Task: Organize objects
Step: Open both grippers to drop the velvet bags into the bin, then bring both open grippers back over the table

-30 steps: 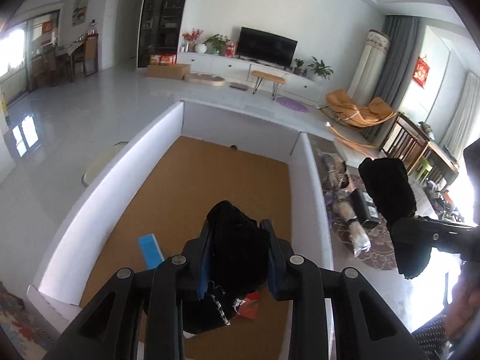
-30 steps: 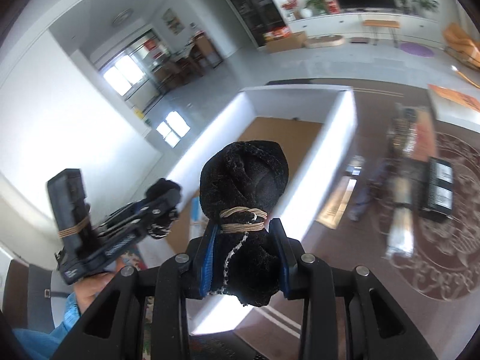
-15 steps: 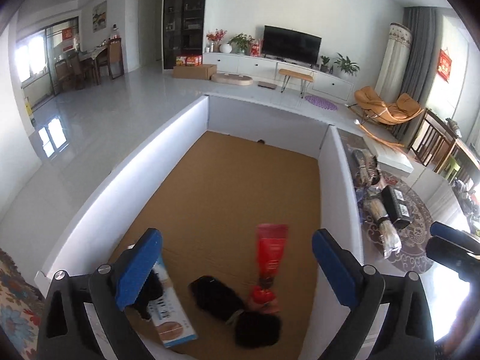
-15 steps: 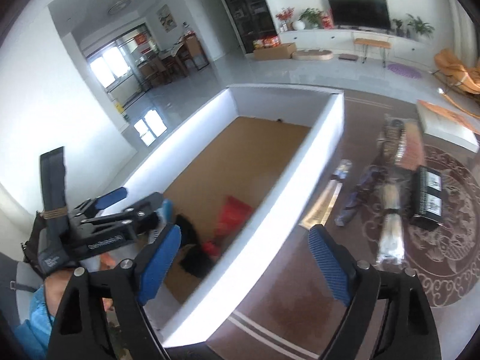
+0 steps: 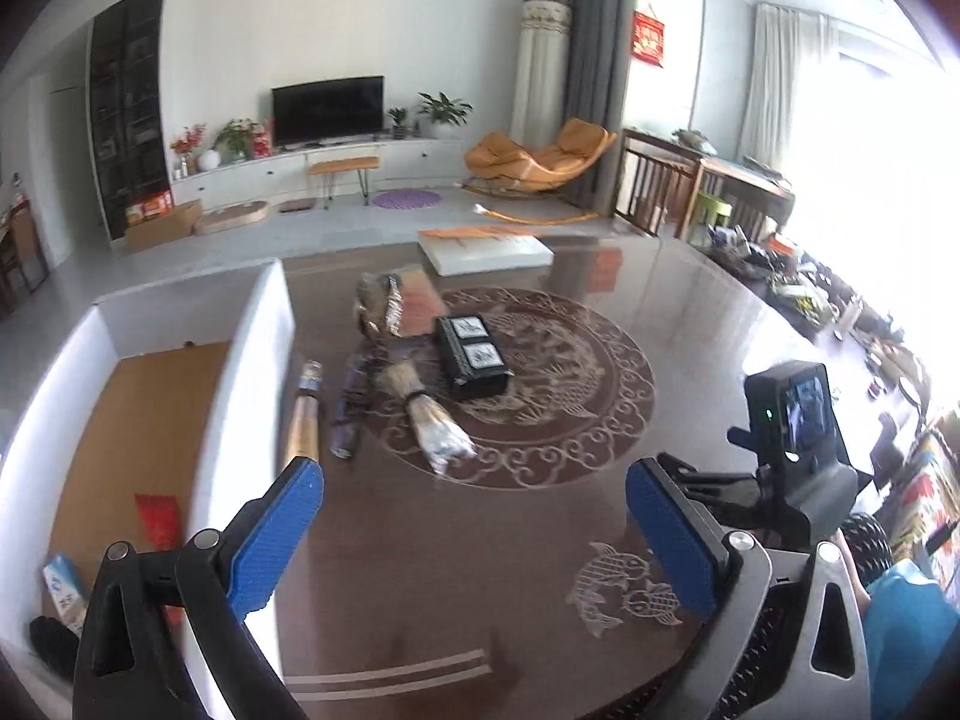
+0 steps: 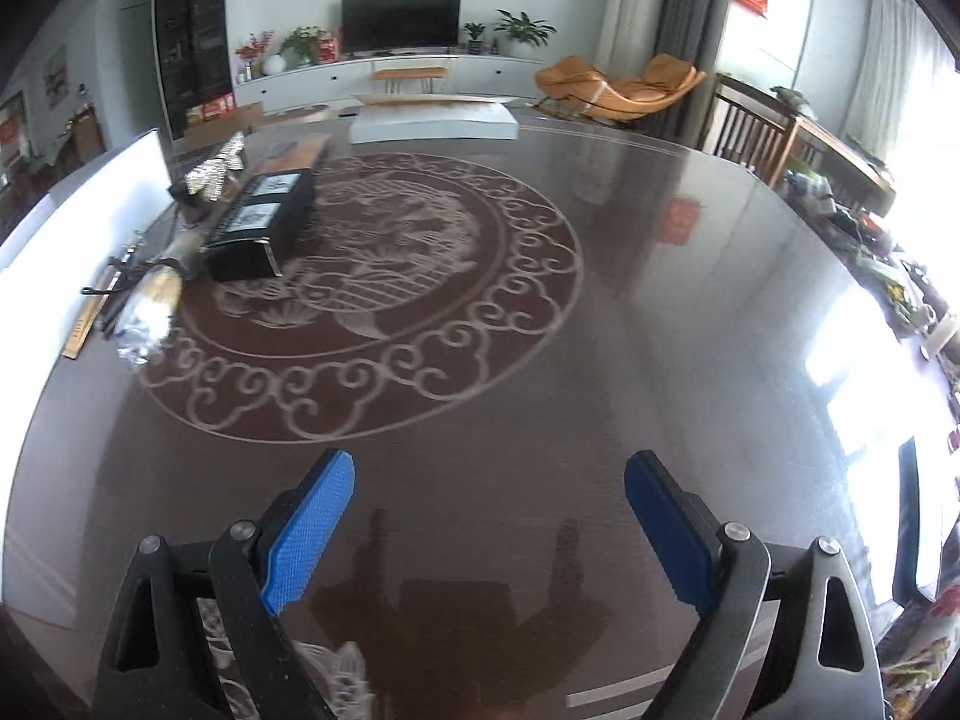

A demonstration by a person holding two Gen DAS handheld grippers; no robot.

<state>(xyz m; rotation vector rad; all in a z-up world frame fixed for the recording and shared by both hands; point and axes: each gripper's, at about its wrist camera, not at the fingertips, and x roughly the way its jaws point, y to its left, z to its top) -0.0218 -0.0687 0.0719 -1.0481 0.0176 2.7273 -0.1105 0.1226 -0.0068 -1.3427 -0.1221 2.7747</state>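
Note:
My left gripper (image 5: 474, 534) is open and holds nothing, hovering over the dark patterned table (image 5: 540, 540). To its left stands the white-walled box (image 5: 240, 396) with a cardboard floor. In it lie a red packet (image 5: 157, 525), a blue-and-white carton (image 5: 63, 591) and a black pouch (image 5: 51, 639). My right gripper (image 6: 487, 531) is open and holds nothing, low over bare tabletop (image 6: 600, 360). Ahead lie a black box (image 5: 474, 354) (image 6: 261, 222), a tied bundle of sticks (image 5: 429, 420) (image 6: 150, 300), a long roll (image 5: 303, 420) and a dark folded item (image 5: 348, 414).
A flat white box (image 5: 483, 249) (image 6: 432, 120) lies at the table's far side, with a silvery packet (image 5: 384, 306) (image 6: 213, 171) nearer. The right tool's camera screen (image 5: 801, 408) and a blue sleeve (image 5: 906, 624) show at right. Wooden chairs (image 6: 756, 138) stand past the table.
Both grippers opened and let go of their black pouches over the white box. Both then swung right, from above the box to above the table; the right one also dropped lower.

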